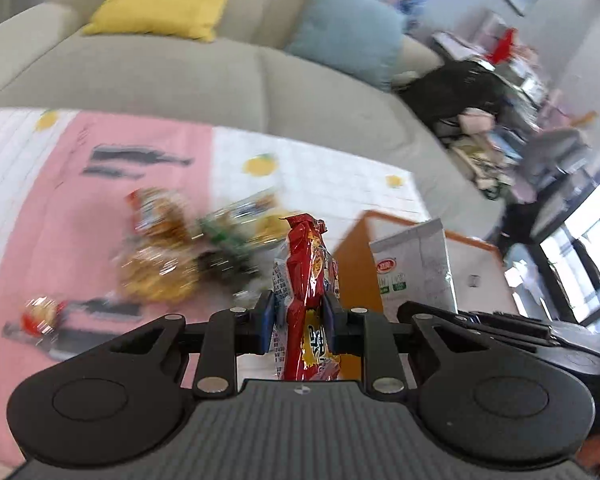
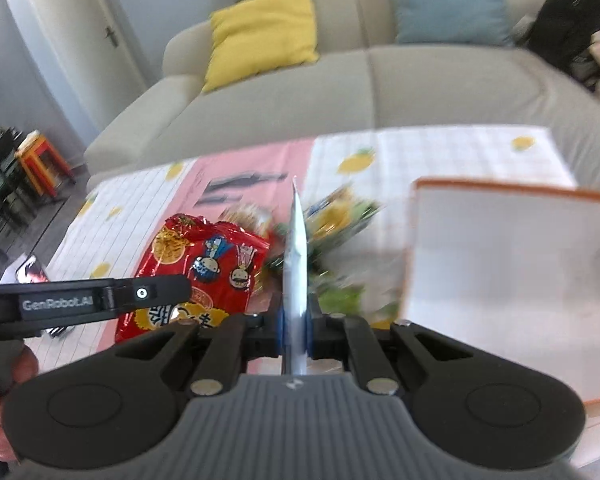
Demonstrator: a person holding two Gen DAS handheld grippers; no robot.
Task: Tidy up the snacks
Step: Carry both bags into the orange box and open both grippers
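Left tool (image 1: 296,316): its blue pads are pinching a red crinkled foil snack packet with cartoon faces (image 1: 306,296) across the middle, the jaws narrowed to the packet's squeezed thickness; the packet is standing edge-on, clear of the surface.
Right tool (image 2: 296,326): its jaws are nearly closed on a thin silver-white foil pouch (image 2: 296,264), seen edge-on as a blade-like strip in the right wrist view and face-on, with a red logo, in the left wrist view.
Landmark: a white open box with an orange rim (image 2: 500,280), standing on a surface under a pink-and-white gridded cloth with lemon prints (image 2: 420,160).
Held packets: the red packet is hanging just left of the box; the silver pouch is hanging at the box's near left corner.
Loose snacks: a blurred heap of yellow, green and brown wrapped snacks (image 1: 188,248) is lying left of the box, and one small red-and-white wrapped sweet (image 1: 40,312) is lying farther left.
Handling, judged: both packets are appearing light, soft and air-filled, with slick foil; the contents are probably brittle, so a hard squeeze is risking crushing.
Grip advice, judged: a flat sealed seam or the mid-body, pinched gently, is offering the surest hold.
Backdrop: a beige fabric sofa (image 2: 380,88) is standing beyond the box.
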